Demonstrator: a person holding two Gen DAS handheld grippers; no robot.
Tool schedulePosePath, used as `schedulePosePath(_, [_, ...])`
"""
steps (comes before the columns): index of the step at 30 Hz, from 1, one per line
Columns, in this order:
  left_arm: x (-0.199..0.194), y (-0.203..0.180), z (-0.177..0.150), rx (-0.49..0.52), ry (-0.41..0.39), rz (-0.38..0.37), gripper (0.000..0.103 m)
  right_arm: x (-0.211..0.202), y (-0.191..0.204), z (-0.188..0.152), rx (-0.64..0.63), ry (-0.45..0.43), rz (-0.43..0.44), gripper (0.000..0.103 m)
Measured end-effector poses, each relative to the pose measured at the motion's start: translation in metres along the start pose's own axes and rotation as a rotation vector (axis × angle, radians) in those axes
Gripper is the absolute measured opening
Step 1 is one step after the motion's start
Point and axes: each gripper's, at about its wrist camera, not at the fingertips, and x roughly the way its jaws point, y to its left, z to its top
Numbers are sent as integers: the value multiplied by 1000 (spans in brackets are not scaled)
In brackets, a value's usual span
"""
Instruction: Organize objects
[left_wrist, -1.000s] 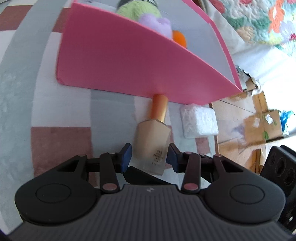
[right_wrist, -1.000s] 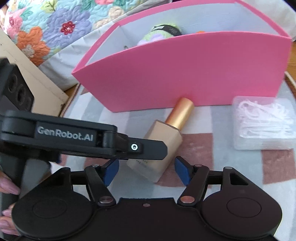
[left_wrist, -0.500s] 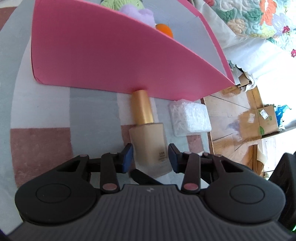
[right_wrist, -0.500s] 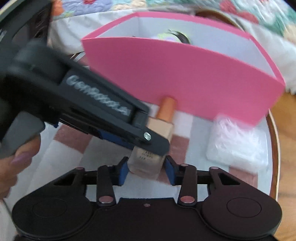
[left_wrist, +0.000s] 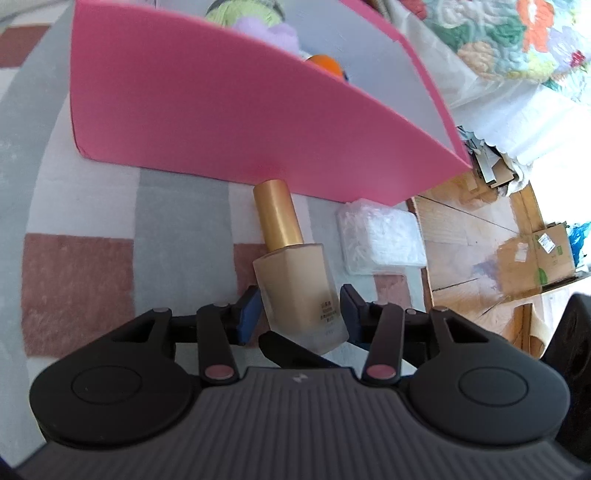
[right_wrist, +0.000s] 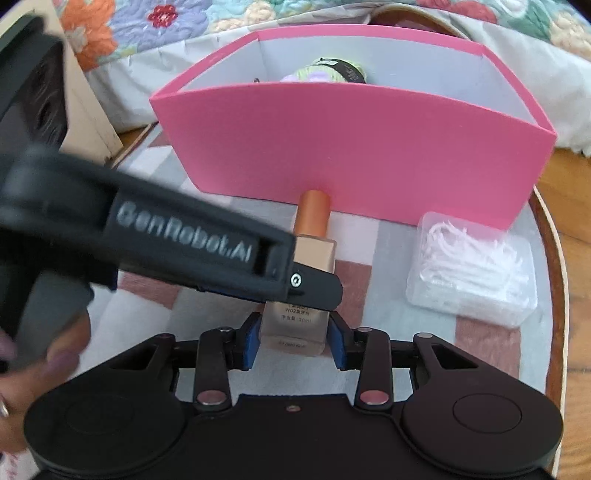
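Since a second ago, the right gripper (right_wrist: 291, 341) has been closing in: its blue pads, then spread wide, are now pressing against both sides of the frosted glass foundation bottle with a gold cap (right_wrist: 301, 295). That bottle is lying on its side on the pink, grey and white checked cloth (right_wrist: 388, 258), with its cap pointing at, and about touching, the front wall of the pink foam box with a grey lining (right_wrist: 351, 147).

From the left wrist view, the left gripper (left_wrist: 297, 314) is also straddling the bottle's (left_wrist: 295, 284) base. One pad looks against the glass while the other is standing slightly off it, so this gripper is sitting apart rather than clamped. A black finger of the left gripper is crossing over the bottle in the right wrist view.

Just beside the bottle, a clear plastic case of white floss picks (right_wrist: 472, 273) is lying on the cloth, near the box's corner. Inside the box (left_wrist: 221, 122), a green and purple plush toy (left_wrist: 258, 22) and something orange (left_wrist: 325, 64) are showing above the rim.
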Motion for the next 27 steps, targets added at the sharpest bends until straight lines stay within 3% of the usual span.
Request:
schedulePosePath(6, [-43, -17, -4, -10, -56, -36, 45, -41, 5, 3, -29, -89, 29, 43])
schedulePosePath(13, [-93, -58, 2, 91, -106, -18, 45, -94, 4, 11, -41, -206, 34, 43])
schedulePosePath(20, [-133, -96, 13, 178, -145, -9, 45, -141, 28, 21, -55, -277, 34, 43])
schedulePosePath(27, [-148, -138, 52, 292, -152, 23, 45, -163, 16, 59, -52, -322, 32, 43])
